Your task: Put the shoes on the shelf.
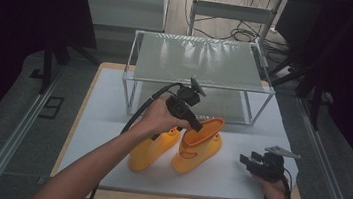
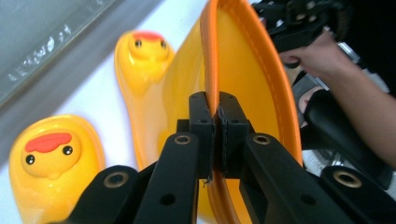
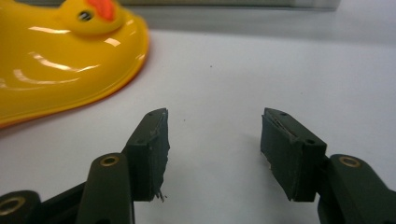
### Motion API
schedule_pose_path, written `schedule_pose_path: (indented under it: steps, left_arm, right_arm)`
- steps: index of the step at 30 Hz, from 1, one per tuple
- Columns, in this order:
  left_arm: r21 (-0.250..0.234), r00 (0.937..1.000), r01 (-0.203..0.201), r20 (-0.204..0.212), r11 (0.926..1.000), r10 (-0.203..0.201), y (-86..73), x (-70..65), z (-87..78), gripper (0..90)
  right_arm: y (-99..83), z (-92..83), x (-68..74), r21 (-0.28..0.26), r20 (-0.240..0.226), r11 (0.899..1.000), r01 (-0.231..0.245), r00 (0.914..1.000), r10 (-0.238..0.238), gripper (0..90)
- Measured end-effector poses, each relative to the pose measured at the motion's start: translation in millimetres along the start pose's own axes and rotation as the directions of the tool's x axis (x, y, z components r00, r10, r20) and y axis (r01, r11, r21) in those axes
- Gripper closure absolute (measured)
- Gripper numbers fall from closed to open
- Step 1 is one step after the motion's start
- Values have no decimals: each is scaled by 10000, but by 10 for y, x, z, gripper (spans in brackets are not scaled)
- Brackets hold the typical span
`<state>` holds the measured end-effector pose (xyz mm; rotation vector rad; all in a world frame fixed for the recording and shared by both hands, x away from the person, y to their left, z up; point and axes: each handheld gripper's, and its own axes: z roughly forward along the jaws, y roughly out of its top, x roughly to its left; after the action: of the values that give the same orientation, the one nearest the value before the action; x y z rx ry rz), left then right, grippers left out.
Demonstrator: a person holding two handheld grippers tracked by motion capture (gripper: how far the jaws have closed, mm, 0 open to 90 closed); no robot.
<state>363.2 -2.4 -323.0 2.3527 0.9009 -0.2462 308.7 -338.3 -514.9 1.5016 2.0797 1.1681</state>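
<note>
The left gripper [image 2: 215,122] has its jaws pinched tight on the orange rim of the right boot [image 1: 198,147], which stands upright on the white table [image 1: 236,179], shaft up, toe toward the person. Just beside it the left boot [image 1: 151,149] lies the same way. The right gripper [image 1: 248,161], jaws wide apart and empty, rests near the table's right edge

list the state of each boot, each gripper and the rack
right boot: upright on the table, its orange collar rim pinched by the left gripper
left boot: standing on the table, untouched
left gripper: jaws shut on the right boot's rim
right gripper: jaws open, holding nothing, low over the table
wire rack: standing behind the boots, top shelf bare
</note>
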Motion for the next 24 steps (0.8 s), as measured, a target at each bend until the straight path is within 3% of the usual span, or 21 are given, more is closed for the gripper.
schedule_pose_path:
  steps: [5, 8, 13, 18, 20, 22, 24]
  left_arm:
    - [-430, 9997, -86, 234, 9990, 96, -101, -32, -212, 866]
    - [-523, 9998, -89, 170, 9986, 98, -161, -20, -257, 866]
    - [-759, 10000, 22, 30, 9971, -20, -392, 98, -388, 866]
    - [-879, 9997, 257, -1, 9958, -258, -623, 183, -466, 865]
    - [-784, 9994, 246, -229, 9966, -265, -720, 197, -482, 866]
    - [-685, 9996, 288, -10, 9972, -289, -808, 206, -479, 864]
    - [-604, 9993, 147, -334, 9981, -168, -862, 192, -480, 864]
  right_arm:
    - [2, -21, -21, -98, 69, 9999, -91, 9999, 91, 422]
    - [4, -26, -24, -88, 78, 9999, -132, 9999, 132, 422]
    - [5, -18, -12, -89, 74, 9999, -122, 9999, 123, 422]
    - [7, -8, -14, -35, 90, 9999, -98, 9999, 98, 422]
    - [6, -3, -12, -56, 93, 9999, -130, 9999, 130, 422]
    - [7, -2, -11, -50, 96, 9999, -119, 9999, 119, 422]
    - [6, 0, -10, -43, 97, 9999, -111, 9999, 111, 422]
